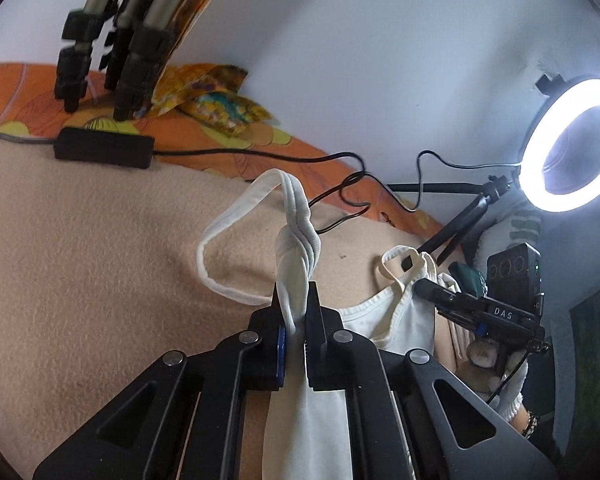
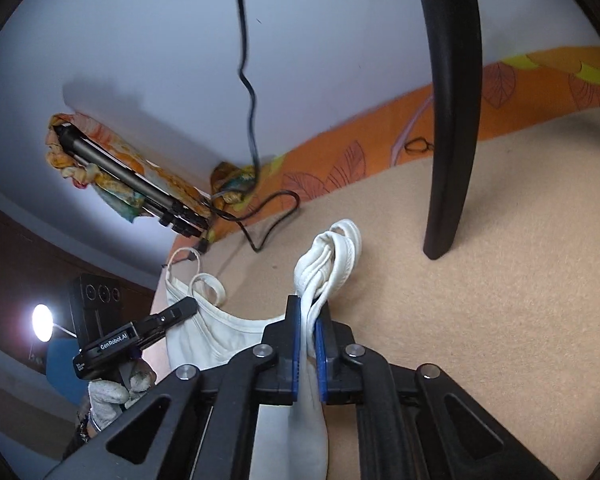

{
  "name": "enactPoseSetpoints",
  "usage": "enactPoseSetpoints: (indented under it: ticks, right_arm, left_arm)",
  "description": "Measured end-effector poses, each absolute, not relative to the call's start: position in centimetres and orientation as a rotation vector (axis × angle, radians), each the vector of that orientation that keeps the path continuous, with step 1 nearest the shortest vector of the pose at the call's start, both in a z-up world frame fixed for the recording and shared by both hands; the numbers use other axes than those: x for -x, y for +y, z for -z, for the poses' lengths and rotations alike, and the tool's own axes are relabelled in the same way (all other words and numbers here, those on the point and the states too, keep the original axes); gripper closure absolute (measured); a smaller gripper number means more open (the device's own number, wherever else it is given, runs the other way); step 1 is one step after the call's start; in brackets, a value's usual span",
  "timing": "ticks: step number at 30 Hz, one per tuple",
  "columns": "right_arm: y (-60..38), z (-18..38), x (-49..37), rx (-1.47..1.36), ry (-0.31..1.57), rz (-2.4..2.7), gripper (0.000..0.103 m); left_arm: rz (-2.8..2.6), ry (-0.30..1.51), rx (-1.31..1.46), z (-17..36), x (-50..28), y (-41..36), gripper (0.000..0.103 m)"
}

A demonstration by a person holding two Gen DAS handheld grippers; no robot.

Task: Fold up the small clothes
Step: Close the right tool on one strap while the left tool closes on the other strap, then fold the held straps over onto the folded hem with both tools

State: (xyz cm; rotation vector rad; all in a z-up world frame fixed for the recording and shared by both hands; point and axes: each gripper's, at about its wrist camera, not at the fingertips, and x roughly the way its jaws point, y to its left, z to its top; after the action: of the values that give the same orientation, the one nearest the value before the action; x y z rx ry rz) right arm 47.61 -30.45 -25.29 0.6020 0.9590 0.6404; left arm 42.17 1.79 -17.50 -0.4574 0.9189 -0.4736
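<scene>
A small white tank top [image 1: 396, 316] hangs between my two grippers above a beige blanket [image 1: 100, 260]. My left gripper [image 1: 298, 312] is shut on one bunched shoulder strap [image 1: 296, 232], whose loop curls out to the left. My right gripper [image 2: 310, 316] is shut on the other bunched strap [image 2: 332, 256]. The right gripper also shows in the left wrist view [image 1: 424, 286], at the garment's far corner. The left gripper shows in the right wrist view [image 2: 184, 308], beside the top's body [image 2: 220, 332].
An orange leaf-print sheet [image 1: 260, 152] edges the blanket along a white wall. A black power brick [image 1: 104, 148] and cable [image 1: 340, 196] lie there. Tripod legs [image 1: 100, 60] stand at the back left. A lit ring light [image 1: 572, 144] stands on the right. A black tripod leg [image 2: 452, 120] rests on the blanket.
</scene>
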Motion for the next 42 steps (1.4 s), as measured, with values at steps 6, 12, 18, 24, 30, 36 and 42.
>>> enactPoseSetpoints:
  ticks: [6,12,18,24,30,36,42]
  right_arm:
    - [-30.4,22.3,-45.8,-0.554,0.912,-0.665,0.099]
    - [-30.4,19.1,-43.3,-0.51,0.885,-0.686,0.1]
    - [-30.5,17.1,-39.6,-0.474,0.871,-0.691,0.1]
    - [-30.8,16.0,-34.5,-0.414,0.864,-0.682,0.101]
    - [-30.3,15.8,-28.9,-0.316,0.867,-0.679,0.101]
    - [-28.8,18.3,-23.8,-0.167,0.921,-0.668,0.101]
    - [-28.0,20.9,-21.2,-0.039,0.959,-0.627,0.101]
  left_arm:
    - [0.504,0.878,0.446,15.4,-40.7,1.6,0.098]
    - [0.538,0.842,0.414,13.2,-38.2,1.1,0.098]
    - [0.561,0.82,0.363,11.3,-34.9,0.6,0.098]
    - [0.582,0.813,0.318,10.3,-30.8,0.5,0.099]
    - [0.6,0.839,0.271,11.1,-25.7,0.4,0.099]
    - [0.593,0.895,0.155,13.3,-20.7,-0.4,0.099]
    - [0.58,0.943,0.104,16.2,-18.0,-0.8,0.099]
